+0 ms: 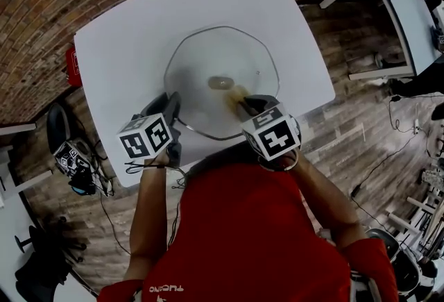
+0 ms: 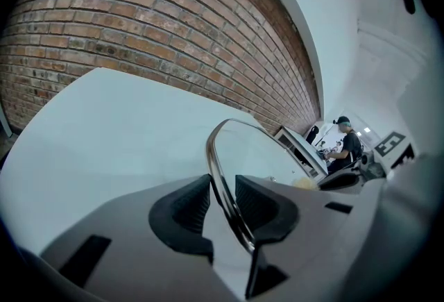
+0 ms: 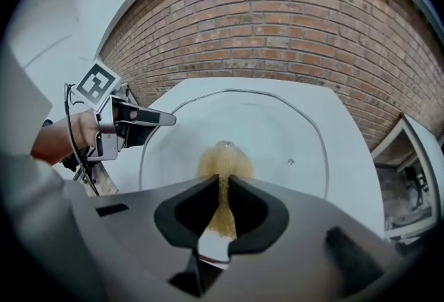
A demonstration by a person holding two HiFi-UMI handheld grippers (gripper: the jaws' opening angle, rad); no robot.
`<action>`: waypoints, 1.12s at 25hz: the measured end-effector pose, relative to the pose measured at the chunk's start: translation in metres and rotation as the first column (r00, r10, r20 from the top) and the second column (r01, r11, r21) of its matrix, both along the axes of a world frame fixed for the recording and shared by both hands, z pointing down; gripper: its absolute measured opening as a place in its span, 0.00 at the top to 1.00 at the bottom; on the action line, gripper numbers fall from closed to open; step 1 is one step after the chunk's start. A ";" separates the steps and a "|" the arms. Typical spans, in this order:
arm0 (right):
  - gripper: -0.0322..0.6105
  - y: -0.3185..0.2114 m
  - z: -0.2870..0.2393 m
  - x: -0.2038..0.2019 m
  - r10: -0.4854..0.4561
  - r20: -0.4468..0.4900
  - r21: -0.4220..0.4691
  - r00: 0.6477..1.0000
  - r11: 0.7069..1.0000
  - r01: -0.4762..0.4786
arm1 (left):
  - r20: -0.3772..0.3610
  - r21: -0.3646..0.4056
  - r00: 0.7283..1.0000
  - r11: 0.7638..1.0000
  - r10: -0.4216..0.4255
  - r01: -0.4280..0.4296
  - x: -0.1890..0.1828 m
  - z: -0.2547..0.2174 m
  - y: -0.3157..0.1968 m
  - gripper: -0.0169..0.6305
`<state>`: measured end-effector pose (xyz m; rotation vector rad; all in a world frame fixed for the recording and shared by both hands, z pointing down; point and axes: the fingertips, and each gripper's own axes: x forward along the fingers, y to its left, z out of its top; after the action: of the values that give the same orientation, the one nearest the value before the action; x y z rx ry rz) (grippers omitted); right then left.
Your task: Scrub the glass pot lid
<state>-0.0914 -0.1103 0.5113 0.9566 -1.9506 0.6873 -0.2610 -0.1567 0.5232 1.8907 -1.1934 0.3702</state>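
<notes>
Lid [image 1: 208,64] rim clamped between the jaws of my left gripper [image 2: 216,200] for steadiness, my right gripper [image 3: 223,200] pinches the sponge [image 3: 223,162] to scrub.

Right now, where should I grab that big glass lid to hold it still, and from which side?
Take the thin metal rim at the near-left edge of the glass lid, coming from the left, fingers on either side. The lid is wide, low and smooth, so only the edge fits. The left gripper grips there; the sponge in the right gripper is near the middle.
</notes>
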 end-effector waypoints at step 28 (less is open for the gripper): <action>0.86 -0.085 0.009 -0.026 0.056 0.012 0.119 0.998 0.991 -0.057 | 0.022 0.029 0.999 0.999 -0.028 0.027 0.001 -0.002 0.002 0.78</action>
<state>-0.1174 -0.1952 0.5204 1.0872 -1.9969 0.6133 -0.2595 -0.1550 0.5214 1.8970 -1.2439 0.3620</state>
